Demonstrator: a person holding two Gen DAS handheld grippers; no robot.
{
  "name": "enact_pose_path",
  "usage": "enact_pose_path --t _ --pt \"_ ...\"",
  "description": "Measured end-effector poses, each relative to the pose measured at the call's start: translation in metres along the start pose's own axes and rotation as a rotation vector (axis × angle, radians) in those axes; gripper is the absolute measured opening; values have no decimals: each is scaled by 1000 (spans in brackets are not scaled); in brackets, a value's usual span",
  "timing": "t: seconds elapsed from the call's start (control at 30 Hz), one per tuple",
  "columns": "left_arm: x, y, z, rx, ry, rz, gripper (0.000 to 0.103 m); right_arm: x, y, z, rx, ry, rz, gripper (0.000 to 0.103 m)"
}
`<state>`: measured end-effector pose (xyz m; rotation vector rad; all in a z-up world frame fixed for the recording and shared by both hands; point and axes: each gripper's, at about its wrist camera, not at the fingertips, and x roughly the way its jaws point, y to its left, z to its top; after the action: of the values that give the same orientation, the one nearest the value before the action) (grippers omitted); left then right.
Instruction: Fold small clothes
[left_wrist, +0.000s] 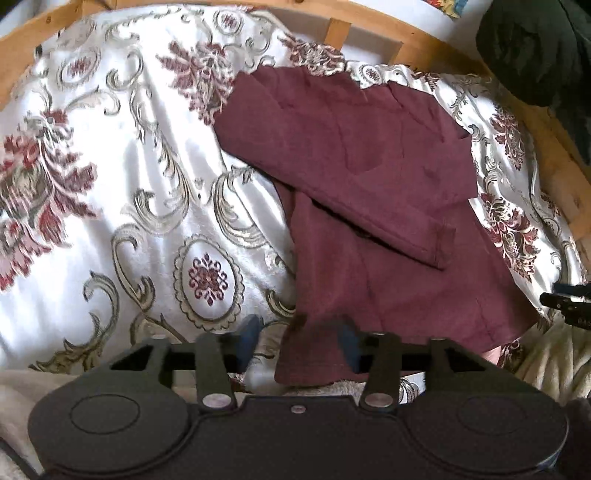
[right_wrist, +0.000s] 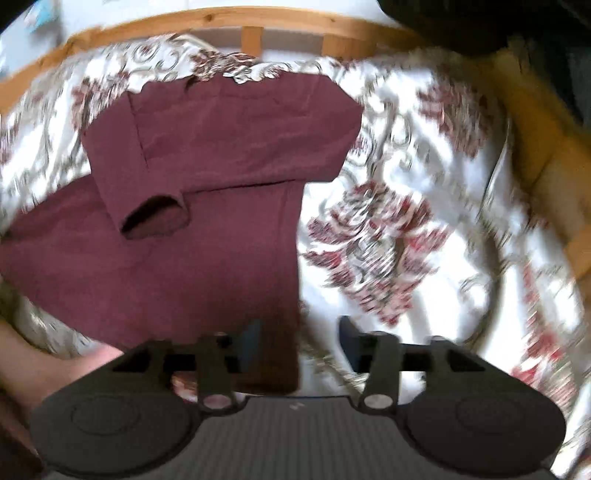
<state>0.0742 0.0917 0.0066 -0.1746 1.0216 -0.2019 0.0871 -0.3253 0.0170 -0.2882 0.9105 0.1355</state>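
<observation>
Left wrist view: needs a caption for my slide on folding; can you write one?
Open left gripper above the maroon shirt's hem, sleeve folded across, on a floral bedspread.

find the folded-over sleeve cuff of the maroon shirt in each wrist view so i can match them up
Left wrist view: the sleeve cuff lies right of centre, at the end of a sleeve folded across the maroon shirt.
Right wrist view: the cuff sits left of centre, its dark opening facing the camera.
Shared landmark: the wooden bed frame curving along the top edge, beyond the floral bedspread.
</observation>
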Motion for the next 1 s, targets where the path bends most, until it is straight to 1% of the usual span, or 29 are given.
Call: enact_pose_path --t 0.03,0.07,0.1,0.13,0.17,0.23,0.33,0.47,0.53,0.57,0.73,0.8,0.83,0.9,0.93,0.97,1.0 --pt "-3 -4 1 23 -12 9 65 -3 5 0 -53 -5 -25 69" --pt "-6 -8 1 44 -23 19 70 -6 11 -1 -120 -8 -43 76" --pt "-8 -13 1 66 -35 28 81 -9 16 -1 -172 -8 -45 84" --pt "-10 -17 1 90 -47 34 88 -12 22 -2 -227 -4 -35 87" --pt "-12 -22 1 118 -58 35 90 -14 28 -3 -279 4 -12 90" --pt "-16 -34 0 167 -78 35 98 -17 40 -3 -341 26 32 91" --pt "-18 -49 -5 225 -102 14 99 -14 59 -3 -423 76 94 94" --pt "-17 -67 -13 297 -104 -28 102 4 77 -5 -508 178 151 94" --pt "-14 -74 -18 332 -97 -44 102 15 82 -8 -532 220 164 94" --pt "-11 -77 -21 350 -89 -52 102 20 85 -9 -543 235 152 93" --pt "2 -86 -29 373 -54 -74 102 35 93 -6 -547 228 78 91" --pt "6 -89 -32 380 -46 -82 102 43 94 -2 -538 237 64 84" --pt "8 -90 -33 387 -44 -85 102 47 96 -1 -538 246 59 83" --pt "10 -94 -35 404 -41 -84 102 53 99 1 -555 256 47 76" --pt "11 -96 -36 413 -39 -83 102 52 100 2 -561 249 48 74" --pt "12 -97 -38 424 -39 -82 102 50 100 2 -560 233 51 68" --pt "12 -99 -40 433 -39 -79 102 47 99 3 -549 211 56 57"
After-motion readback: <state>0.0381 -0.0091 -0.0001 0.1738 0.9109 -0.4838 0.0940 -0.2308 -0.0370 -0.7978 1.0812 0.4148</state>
